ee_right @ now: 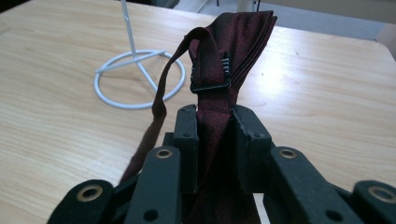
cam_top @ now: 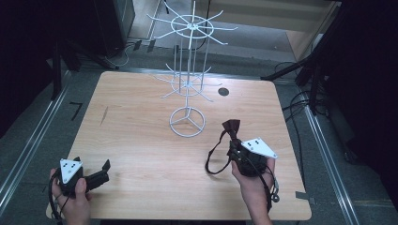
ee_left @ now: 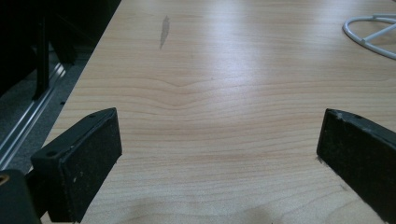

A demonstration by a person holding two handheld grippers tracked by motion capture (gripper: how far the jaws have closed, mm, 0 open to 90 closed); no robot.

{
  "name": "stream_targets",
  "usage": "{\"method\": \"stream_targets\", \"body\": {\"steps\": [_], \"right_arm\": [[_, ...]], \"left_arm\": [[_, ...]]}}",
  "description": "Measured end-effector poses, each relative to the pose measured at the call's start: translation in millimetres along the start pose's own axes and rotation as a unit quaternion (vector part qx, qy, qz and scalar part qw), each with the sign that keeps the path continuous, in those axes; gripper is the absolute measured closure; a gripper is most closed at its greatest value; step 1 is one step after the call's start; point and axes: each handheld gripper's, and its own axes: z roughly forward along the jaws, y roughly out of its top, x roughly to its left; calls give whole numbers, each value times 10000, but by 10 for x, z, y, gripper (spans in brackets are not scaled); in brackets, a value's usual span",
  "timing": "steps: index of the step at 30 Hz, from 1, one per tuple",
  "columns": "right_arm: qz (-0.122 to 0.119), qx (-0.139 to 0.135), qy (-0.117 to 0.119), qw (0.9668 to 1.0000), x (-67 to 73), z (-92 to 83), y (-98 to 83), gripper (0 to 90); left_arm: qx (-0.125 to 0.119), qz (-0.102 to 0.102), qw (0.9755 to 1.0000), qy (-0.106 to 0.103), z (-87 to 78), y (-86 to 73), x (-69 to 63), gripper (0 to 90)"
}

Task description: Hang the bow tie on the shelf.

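We see the right tool [ee_right: 212, 126] clamped on a limp, light maroon bow tie [ee_right: 236, 42] near the wire rack [cam_top: 187, 70]; left tool [ee_left: 219, 154] apart.

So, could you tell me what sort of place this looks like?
Probably a lab recording station: a bare wooden table ringed by dark stands and loose cables, with a white wire display rack as prop.

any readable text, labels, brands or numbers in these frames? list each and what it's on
None readable.
Grey plate on the right gripper: holes and dots, no lettering.
Same for the plate on the left gripper.
Bow tie, white wire rack and table: no print or labels.
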Motion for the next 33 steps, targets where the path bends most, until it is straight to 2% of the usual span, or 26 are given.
{"method": "stream_targets", "body": {"steps": [8,17,33], "right_arm": [[-19,-116,60,9999,50,-5,134,741],[-64,-291,131,9995,73,-5,280,741],[50,-465,158,9988,71,13,468,740]], "left_arm": [[9,-13,10000,5,2,0,3,4],[-26,-9,9999,117,5,-2,-8,4],[45,2,9999,125,14,5,-7,4]]}}
